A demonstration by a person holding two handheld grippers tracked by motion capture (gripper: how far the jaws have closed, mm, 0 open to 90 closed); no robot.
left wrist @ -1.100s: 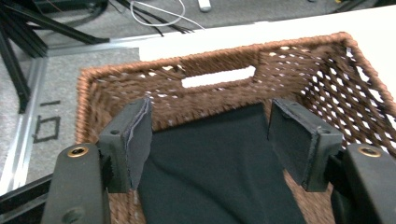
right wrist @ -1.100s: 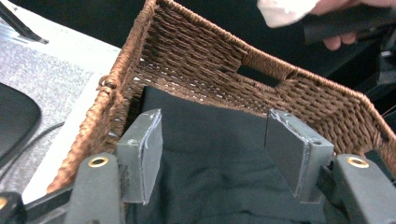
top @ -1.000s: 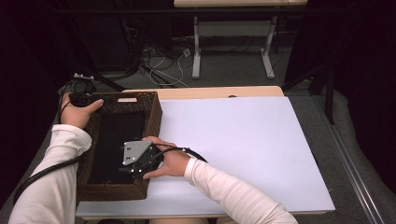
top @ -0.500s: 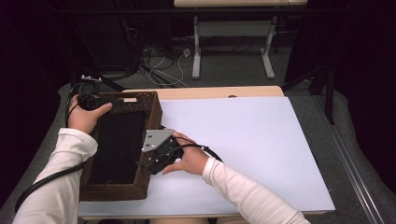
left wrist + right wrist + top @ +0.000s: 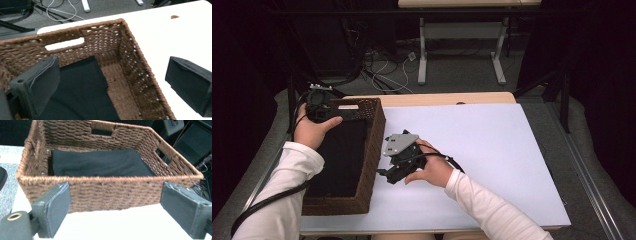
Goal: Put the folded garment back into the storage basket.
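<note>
Woven basket [image 5: 373, 150] at left edge of white table [image 5: 492, 150], black cloth [image 5: 337, 160] lying flat on its floor, just short of the far-end wall in left gripper view. Left gripper [image 5: 343, 114] over basket's far end, jaws just opened wide, nothing between them but air above cloth and rim. Right gripper [image 5: 388, 176] just beside basket's right long wall on the table, jaws likewise just spread, facing that wall without touching, nothing grasped.

The tall brown woven wicker basket [image 5: 373, 150] walls off the desk's [image 5: 492, 150] left side; everything rightward lies bare and open.
</note>
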